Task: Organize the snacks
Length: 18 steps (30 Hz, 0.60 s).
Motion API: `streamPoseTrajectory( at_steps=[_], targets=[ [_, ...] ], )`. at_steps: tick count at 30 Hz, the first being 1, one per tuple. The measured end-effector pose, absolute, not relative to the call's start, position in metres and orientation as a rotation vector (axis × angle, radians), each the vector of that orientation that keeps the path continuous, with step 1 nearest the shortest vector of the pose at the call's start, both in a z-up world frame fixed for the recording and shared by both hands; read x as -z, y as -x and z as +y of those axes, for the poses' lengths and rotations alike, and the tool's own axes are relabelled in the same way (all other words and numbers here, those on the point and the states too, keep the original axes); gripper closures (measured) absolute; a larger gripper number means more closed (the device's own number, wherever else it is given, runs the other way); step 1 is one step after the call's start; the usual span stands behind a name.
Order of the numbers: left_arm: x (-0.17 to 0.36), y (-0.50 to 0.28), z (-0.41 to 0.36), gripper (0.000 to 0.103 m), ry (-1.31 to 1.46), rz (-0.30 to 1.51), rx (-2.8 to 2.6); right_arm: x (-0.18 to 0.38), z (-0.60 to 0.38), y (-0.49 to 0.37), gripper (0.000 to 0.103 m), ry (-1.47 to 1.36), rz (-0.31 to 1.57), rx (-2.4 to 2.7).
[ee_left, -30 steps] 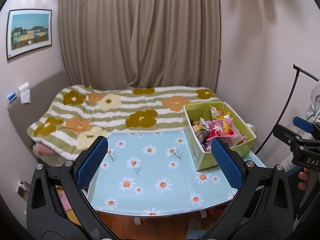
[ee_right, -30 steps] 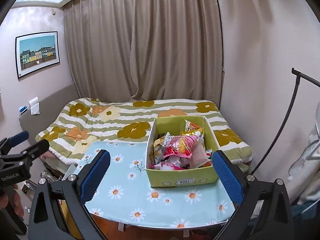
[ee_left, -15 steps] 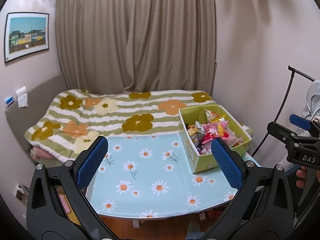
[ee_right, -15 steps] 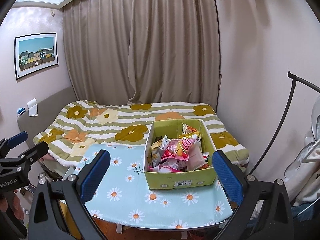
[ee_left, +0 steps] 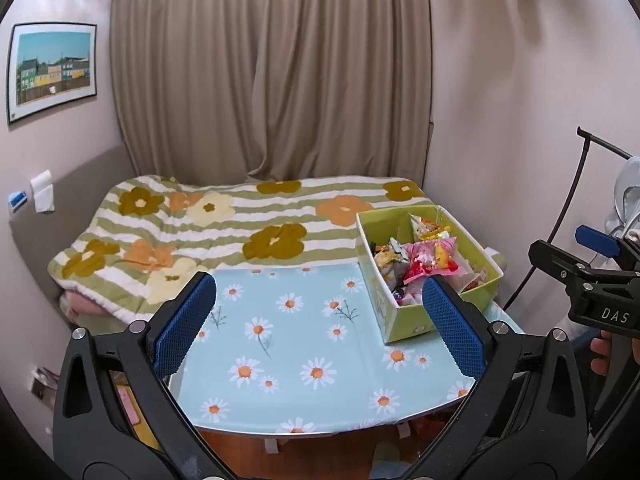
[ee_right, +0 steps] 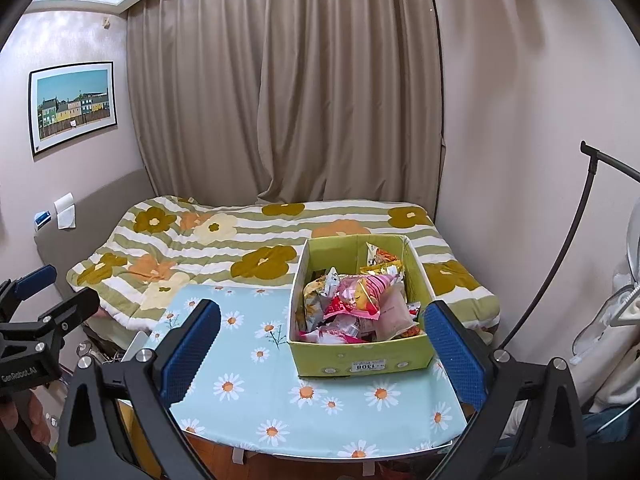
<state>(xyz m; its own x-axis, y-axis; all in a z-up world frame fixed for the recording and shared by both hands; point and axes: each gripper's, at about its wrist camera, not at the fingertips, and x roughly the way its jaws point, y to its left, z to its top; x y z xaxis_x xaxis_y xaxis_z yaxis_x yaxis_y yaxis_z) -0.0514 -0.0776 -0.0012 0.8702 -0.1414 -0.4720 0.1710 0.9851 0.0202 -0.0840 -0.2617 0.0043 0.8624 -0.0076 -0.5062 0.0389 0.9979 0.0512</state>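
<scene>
A yellow-green cardboard box stands at the right end of a small table covered in light-blue daisy cloth. Several snack packets fill it, with a pink packet on top. My left gripper hangs open above the table's near edge, nothing between its blue pads. My right gripper is open too, held back from the box with its near wall between the fingers in view. Each gripper shows at the edge of the other's view.
Behind the table lies a bed with a striped flower quilt, and brown curtains beyond. A black stand pole and hanging clothes are at the right wall. Wooden floor shows under the table's near edge.
Both grippers have drawn back and risen a little, so the table and box look smaller and farther. The jaws stayed open and the box did not move.
</scene>
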Motion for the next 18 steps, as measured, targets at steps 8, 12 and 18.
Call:
streamPoseTrajectory(
  at_steps=[8, 12, 18],
  targets=[
    [0.0034, 0.0501, -0.0787, 0.000, -0.050, 0.489, 0.164, -0.0047, -0.2637, 0.0865, 0.001, -0.063, 0.530, 0.032],
    [0.0051, 0.0483, -0.0801, 0.000, -0.042, 0.496, 0.174, -0.0037, -0.2660, 0.0844, 0.001, -0.064, 0.532, 0.037],
    [0.0061, 0.0481, -0.0846, 0.000, -0.041, 0.490, 0.176, -0.0034, -0.2671, 0.0835, 0.001, -0.063, 0.536, 0.040]
  ],
)
